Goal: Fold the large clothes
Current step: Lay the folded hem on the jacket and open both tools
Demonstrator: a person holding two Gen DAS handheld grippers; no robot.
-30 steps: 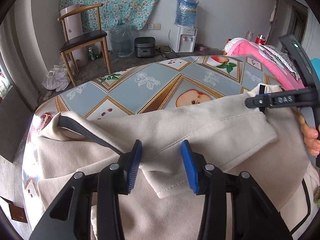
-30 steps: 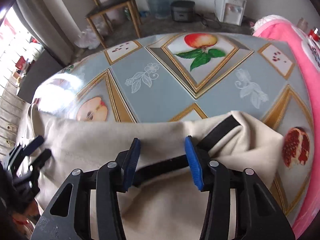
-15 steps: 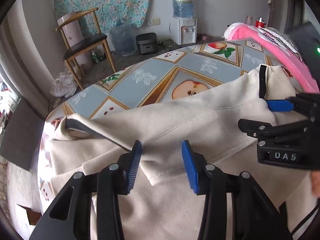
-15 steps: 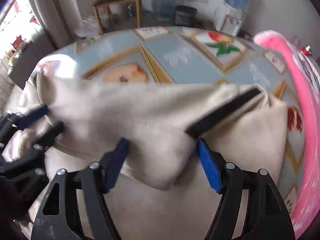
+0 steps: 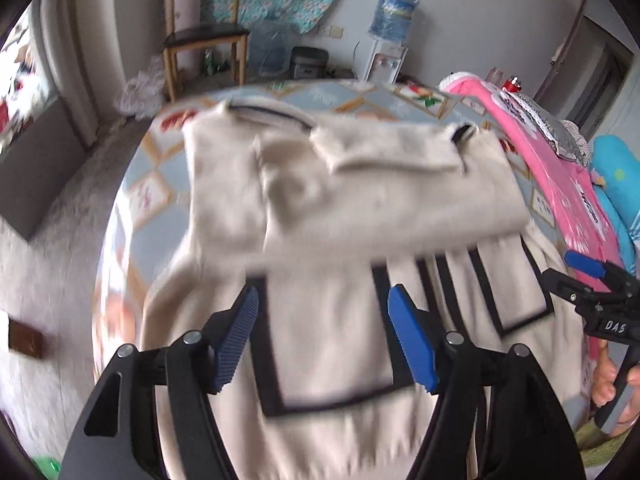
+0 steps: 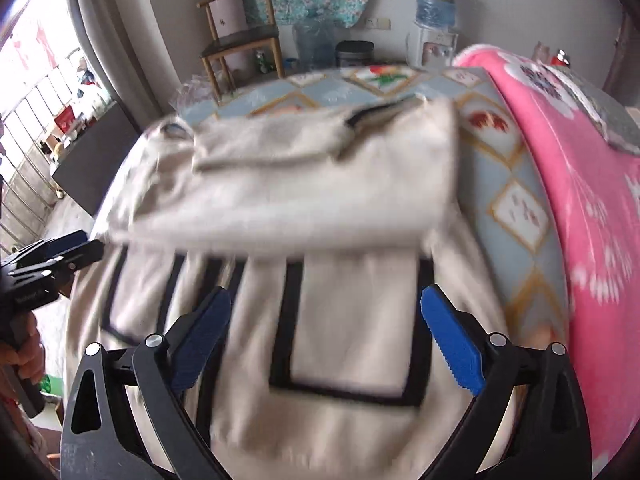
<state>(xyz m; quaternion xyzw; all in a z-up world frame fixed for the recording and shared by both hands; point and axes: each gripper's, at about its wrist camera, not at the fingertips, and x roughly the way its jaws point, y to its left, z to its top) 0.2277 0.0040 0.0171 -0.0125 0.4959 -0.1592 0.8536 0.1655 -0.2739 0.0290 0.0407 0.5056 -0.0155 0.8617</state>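
Observation:
A large cream garment with black trim (image 5: 352, 200) lies on the fruit-patterned table (image 5: 148, 196), its far part folded over toward me; black-outlined pockets show below the fold. It also fills the right wrist view (image 6: 304, 184). My left gripper (image 5: 322, 336) is open and empty, raised above the near part. My right gripper (image 6: 324, 340) is open and empty above a pocket. The right gripper also shows at the right edge of the left wrist view (image 5: 592, 280), and the left gripper at the left edge of the right wrist view (image 6: 56, 256). Both views are motion-blurred.
A pink blanket (image 6: 580, 184) lies along the table's right side. A wooden chair (image 5: 200, 36), water bottles and a dispenser (image 5: 384, 60) stand on the floor beyond the table. The table edge (image 5: 116, 240) drops off at the left.
Both grippers have let go of the garment's edge, opened wider and pulled back toward me and upward. The folded part now lies on the garment.

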